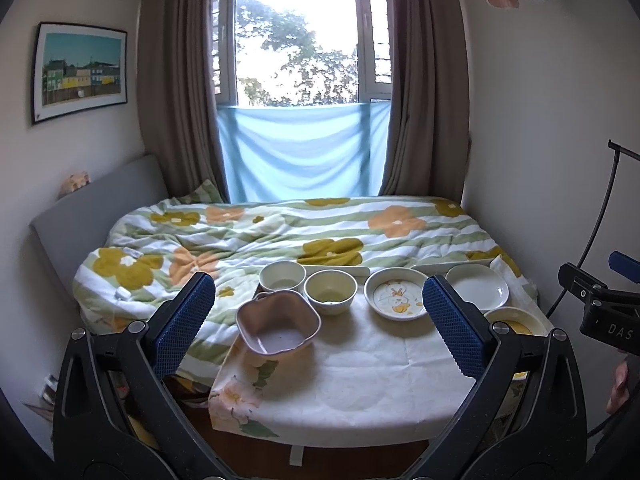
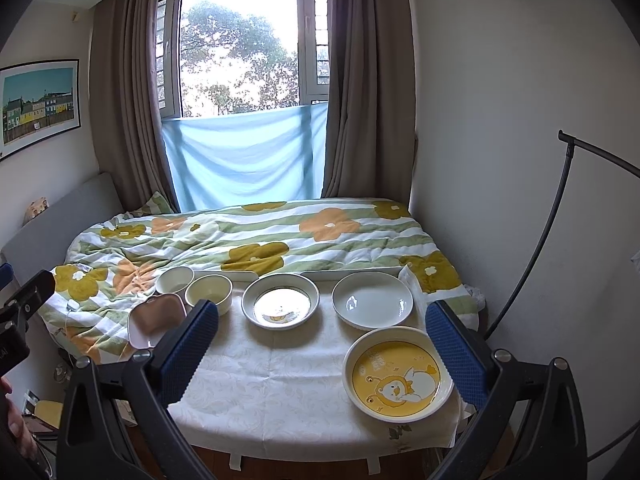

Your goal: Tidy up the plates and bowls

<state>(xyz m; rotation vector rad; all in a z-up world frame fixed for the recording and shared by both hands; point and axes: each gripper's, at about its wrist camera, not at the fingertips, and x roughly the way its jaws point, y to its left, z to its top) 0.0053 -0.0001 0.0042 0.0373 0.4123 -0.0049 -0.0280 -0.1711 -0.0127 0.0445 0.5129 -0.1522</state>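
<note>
Both tools hang above the near edge of the table (image 2: 280, 380), holding nothing: the left gripper (image 1: 320, 320) has its jaws wide apart, and so does the right gripper (image 2: 322, 344). Nothing is stacked yet. Three bowls cluster at the far left corner: a pink bowl (image 1: 278, 326) nearest, overhanging the left edge, with a cream bowl (image 1: 330, 291) and a white bowl (image 1: 282, 276) behind it. Along the far edge sit a duck plate (image 2: 281, 306) and a white plate (image 2: 373, 300), close together but apart; a yellow plate (image 2: 398, 378) lies at the near right corner. The likeliest trouble is the pink bowl: a nudge while reaching for its neighbours could tip it off onto the bed (image 2: 240, 236). Glazed rims may also slip between the pads, and the loose cloth could drag under a sliding plate.
</note>
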